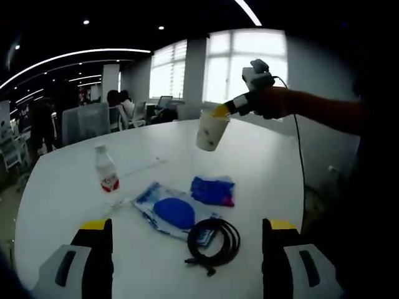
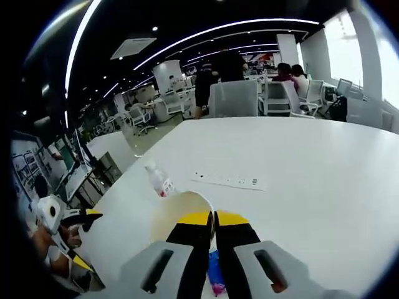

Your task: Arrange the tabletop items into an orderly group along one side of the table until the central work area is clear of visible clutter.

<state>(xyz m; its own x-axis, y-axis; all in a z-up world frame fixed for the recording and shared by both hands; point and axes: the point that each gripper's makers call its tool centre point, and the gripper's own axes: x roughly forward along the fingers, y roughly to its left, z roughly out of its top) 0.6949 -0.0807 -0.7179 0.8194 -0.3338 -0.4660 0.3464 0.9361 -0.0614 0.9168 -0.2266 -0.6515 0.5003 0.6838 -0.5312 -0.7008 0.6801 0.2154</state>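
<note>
My right gripper [image 1: 221,111] is shut on the rim of a cream paper cup [image 1: 211,131], holding it tilted in the air above the far part of the white table [image 1: 68,187]. In the right gripper view the jaws [image 2: 214,218] pinch the cup's wall [image 2: 174,215]. My left gripper [image 1: 187,229] stands wide open and empty over the near edge. On the table lie a small bottle with a red label [image 1: 107,169], a blue-and-white plastic packet [image 1: 167,210], a blue packet with pink [image 1: 213,190] and a coiled black cable [image 1: 214,240].
A flat white strip [image 2: 227,180] lies on the table beyond the bottle [image 2: 160,180]. The left gripper [image 2: 65,219] shows at the table's left edge. Office chairs [image 2: 234,98] and people stand past the far side; windows [image 1: 246,65] are behind.
</note>
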